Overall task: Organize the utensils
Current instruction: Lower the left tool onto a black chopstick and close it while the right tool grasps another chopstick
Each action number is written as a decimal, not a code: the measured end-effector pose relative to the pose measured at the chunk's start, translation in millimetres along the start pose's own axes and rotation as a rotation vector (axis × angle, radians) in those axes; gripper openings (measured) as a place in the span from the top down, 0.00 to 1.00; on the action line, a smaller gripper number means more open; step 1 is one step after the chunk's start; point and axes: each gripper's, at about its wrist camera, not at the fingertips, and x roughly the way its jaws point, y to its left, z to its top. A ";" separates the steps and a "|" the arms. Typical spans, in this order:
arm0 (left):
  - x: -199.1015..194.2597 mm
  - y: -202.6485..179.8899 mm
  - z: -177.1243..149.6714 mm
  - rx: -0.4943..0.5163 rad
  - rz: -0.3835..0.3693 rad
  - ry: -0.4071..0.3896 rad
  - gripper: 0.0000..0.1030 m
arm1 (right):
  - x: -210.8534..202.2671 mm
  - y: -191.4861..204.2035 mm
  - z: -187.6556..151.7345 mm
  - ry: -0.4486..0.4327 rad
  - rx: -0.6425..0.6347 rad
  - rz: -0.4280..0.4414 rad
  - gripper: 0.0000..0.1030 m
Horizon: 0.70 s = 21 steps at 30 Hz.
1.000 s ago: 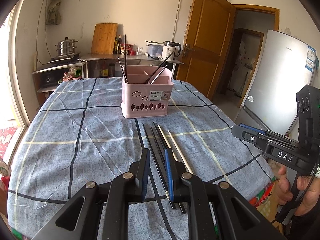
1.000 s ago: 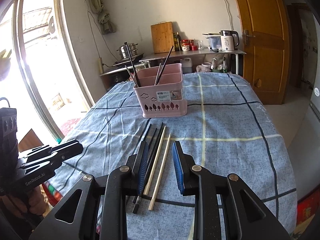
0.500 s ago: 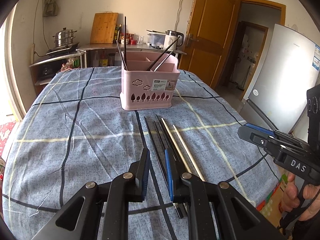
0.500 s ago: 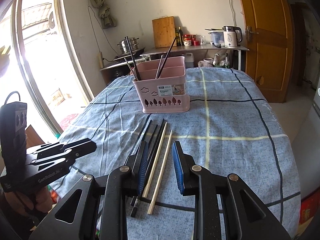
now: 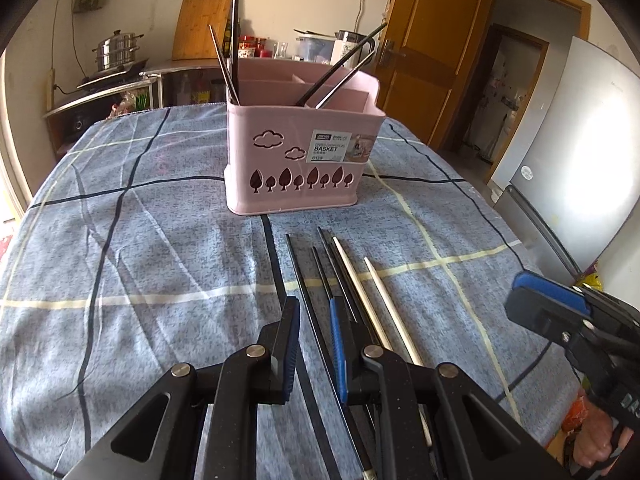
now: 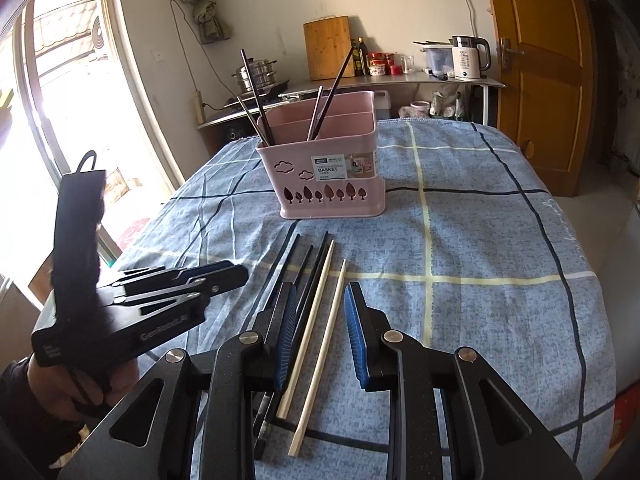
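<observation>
Across the whole lower field spreads the blue checked tablecloth (image 5: 132, 264) covering the table, and beyond it, at twelve o'clock, a steel counter (image 6: 400, 80) runs along the wall with a bamboo cutting board (image 6: 326, 48), a steamer pot (image 6: 256, 74) and a white kettle (image 6: 466, 58) on it. At two o'clock in the left wrist view stand a wooden door (image 5: 428, 40) and a grey refrigerator (image 5: 580, 152); at ten o'clock in the right wrist view a bright window (image 6: 64, 92) glares. On the cloth, at twelve o'clock from both cameras, sits the pink utensil basket (image 5: 300, 160), upright, divided into compartments, with tree and cloud cut-outs and a label; several dark chopsticks lean out of it. Nothing lies between it and the row of loose chopsticks just in front: black chopsticks (image 5: 320, 276) side by side, then two pale wooden chopsticks (image 6: 326, 312) to their right, all lying flat and pointing toward the basket. The left gripper (image 5: 314, 344) hangs over the black ones with jaws apart, one black stick running between them. The right gripper (image 6: 320, 332) is likewise spread, jaws straddling the wooden pair, grasping nothing.
</observation>
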 end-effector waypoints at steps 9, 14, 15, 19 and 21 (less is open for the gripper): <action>42.3 7.1 12.8 -0.018 0.008 0.058 0.86 | 14.1 -9.3 1.8 0.021 0.018 -0.004 0.75; 57.8 8.8 17.0 -0.016 0.023 0.085 0.86 | 23.7 -10.8 6.3 0.030 0.022 -0.004 0.75; 60.4 8.9 17.2 -0.014 0.028 0.092 0.86 | 25.3 -10.8 7.1 0.031 0.022 -0.003 0.75; 65.6 10.3 16.4 -0.006 0.032 0.093 0.87 | 33.6 -10.2 11.7 0.038 0.024 -0.001 0.75; 66.0 12.0 16.4 0.002 0.039 0.094 0.92 | 37.8 -10.4 14.5 0.042 0.024 0.000 0.75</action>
